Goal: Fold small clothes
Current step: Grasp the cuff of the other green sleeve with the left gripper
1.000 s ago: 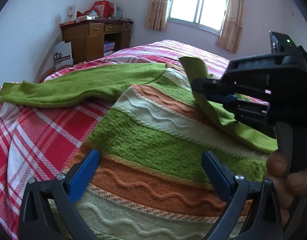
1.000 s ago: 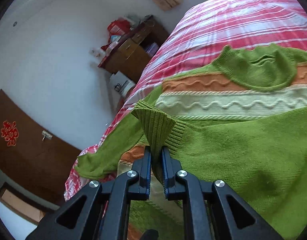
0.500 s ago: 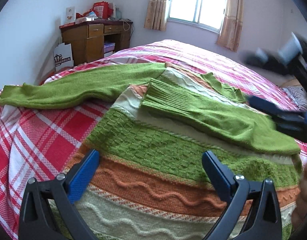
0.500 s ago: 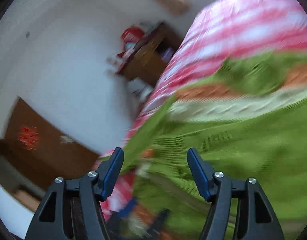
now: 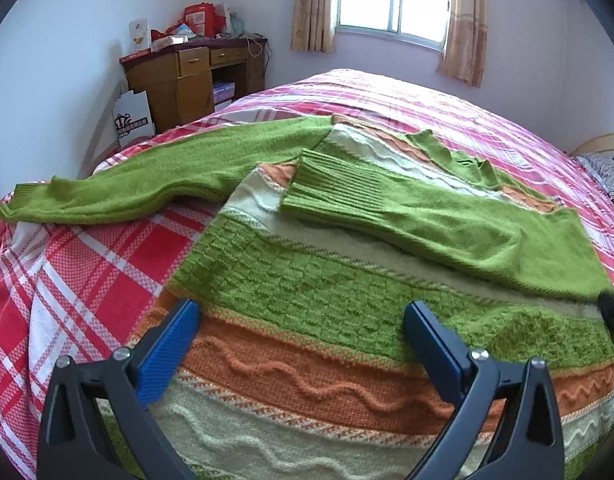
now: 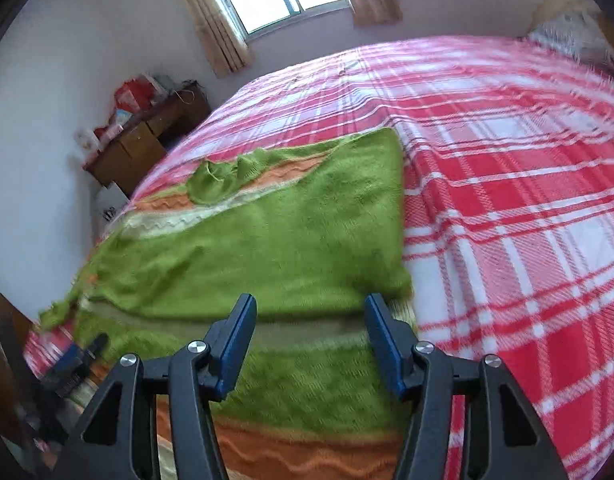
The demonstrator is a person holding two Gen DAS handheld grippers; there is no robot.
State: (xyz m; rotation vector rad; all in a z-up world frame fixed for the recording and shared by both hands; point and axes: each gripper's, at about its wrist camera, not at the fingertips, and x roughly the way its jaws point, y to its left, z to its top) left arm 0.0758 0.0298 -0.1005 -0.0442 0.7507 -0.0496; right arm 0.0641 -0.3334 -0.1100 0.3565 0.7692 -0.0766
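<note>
Sweater [image 5: 307,280], striped green, orange and cream, lies on the plaid bed [image 5: 79,264], one sleeve [image 5: 447,224] folded across its chest. From the left wrist we see the other sleeve [image 5: 155,176] stretched out sideways and our left tool [image 5: 301,348] spread wide, gripping nothing. Only the right wrist shows the bare bedspread beyond the sweater's edge; our right tool [image 6: 307,340] is closing, nothing between its jaws.
</note>
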